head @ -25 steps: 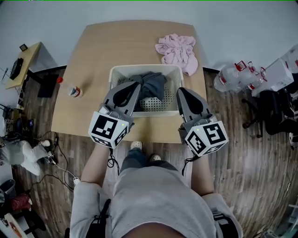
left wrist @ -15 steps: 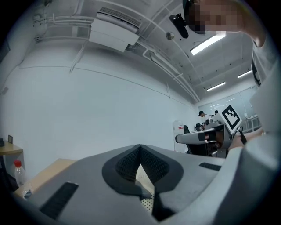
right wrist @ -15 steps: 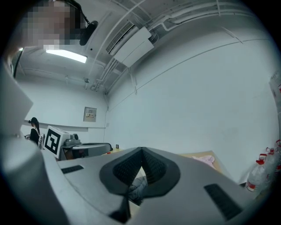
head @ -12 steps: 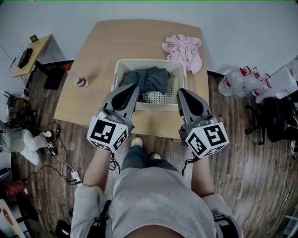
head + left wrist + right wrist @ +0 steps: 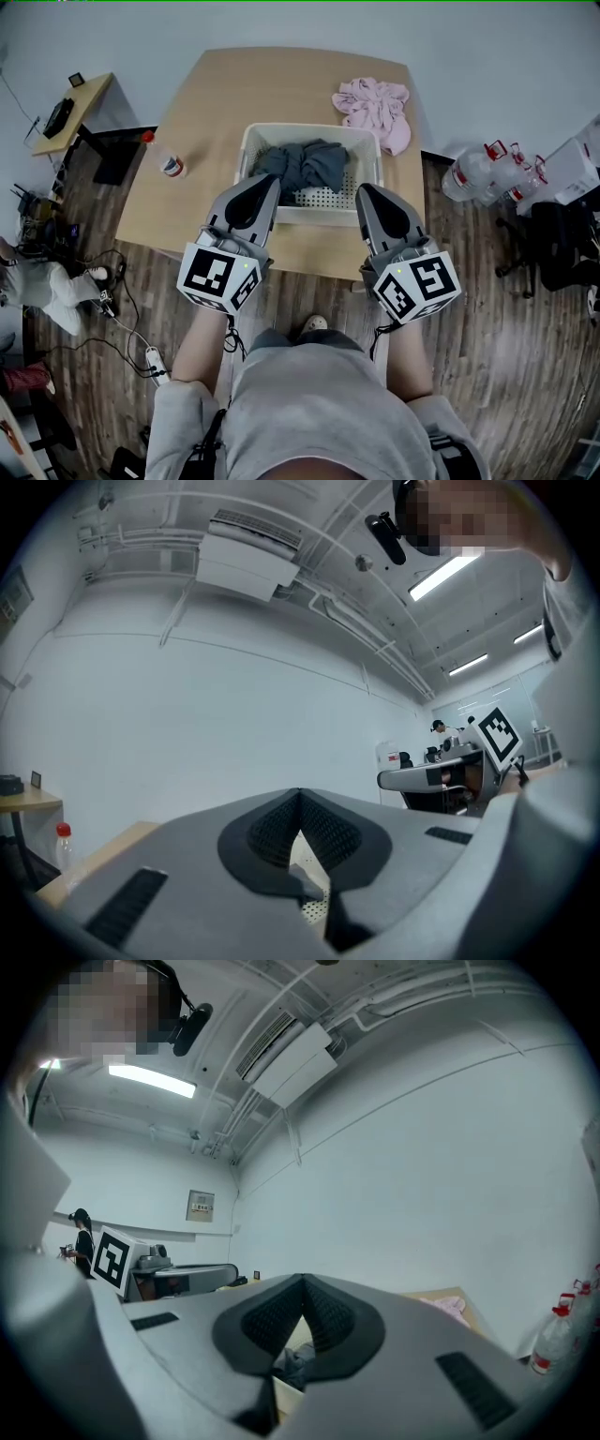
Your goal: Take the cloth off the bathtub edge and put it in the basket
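A white perforated basket (image 5: pixel 370 150) stands mid-table with a dark grey cloth (image 5: pixel 302 164) heaped inside. A pink cloth (image 5: pixel 375 108) lies crumpled at the table's far right corner. My left gripper (image 5: pixel 271 180) hovers at the basket's near left rim, shut with nothing in it. At the near right rim my right gripper (image 5: pixel 362 189) is also shut and holds nothing. In the left gripper view the jaws (image 5: pixel 300 795) meet over the basket floor (image 5: pixel 314 907). In the right gripper view the jaws (image 5: pixel 302 1284) meet above the grey cloth (image 5: pixel 295 1358), with the pink cloth (image 5: pixel 448 1305) beyond.
A small red-capped bottle (image 5: pixel 172 166) stands at the left of the wooden table (image 5: pixel 234 94). Several large water bottles (image 5: pixel 483 169) sit on the floor at the right. A side table (image 5: pixel 70 112) and cables lie to the left.
Both grippers have drawn back from over the basket to its near rim and stayed shut. The person's feet have shifted back from the table.
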A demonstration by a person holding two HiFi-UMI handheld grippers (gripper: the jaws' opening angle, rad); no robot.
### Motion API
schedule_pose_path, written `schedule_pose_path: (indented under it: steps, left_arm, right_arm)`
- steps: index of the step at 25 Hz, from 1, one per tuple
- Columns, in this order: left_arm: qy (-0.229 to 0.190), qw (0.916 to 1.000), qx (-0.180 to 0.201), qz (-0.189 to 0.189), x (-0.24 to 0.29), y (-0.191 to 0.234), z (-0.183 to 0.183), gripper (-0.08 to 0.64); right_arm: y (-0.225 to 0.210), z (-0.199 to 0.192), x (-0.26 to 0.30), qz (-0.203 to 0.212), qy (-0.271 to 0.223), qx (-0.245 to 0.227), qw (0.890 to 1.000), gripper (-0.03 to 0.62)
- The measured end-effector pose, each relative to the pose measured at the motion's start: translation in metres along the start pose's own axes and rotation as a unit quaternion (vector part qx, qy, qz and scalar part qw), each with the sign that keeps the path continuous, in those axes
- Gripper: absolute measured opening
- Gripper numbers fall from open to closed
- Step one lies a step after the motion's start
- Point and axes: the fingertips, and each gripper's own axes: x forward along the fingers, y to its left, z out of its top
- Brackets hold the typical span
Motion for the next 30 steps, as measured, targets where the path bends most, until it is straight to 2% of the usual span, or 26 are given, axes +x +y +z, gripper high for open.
schedule_pose_path:
  steps: [8,20,30]
  left_arm:
    - [-0.008,0.9999,-0.009,-0.01,-0.03,0.008,0.01,0.015]
    - [-0.003,0.9997,-0.01,-0.023,-0.106,0.012,0.006,0.015]
    - [0.001,0.9992,-0.023,-0.031,-0.161,0.007,-0.002,0.015]
  right_arm:
    - [0.032,0.005,-0.007,-0.021,-0.001,-0.013,1.0,0.008]
    - [0.098,-0.003,-0.039,-0.067,-0.001,-0.019,0.998,0.008]
    - [0.153,-0.016,-0.063,-0.074,0.007,-0.029,0.997,0.008]
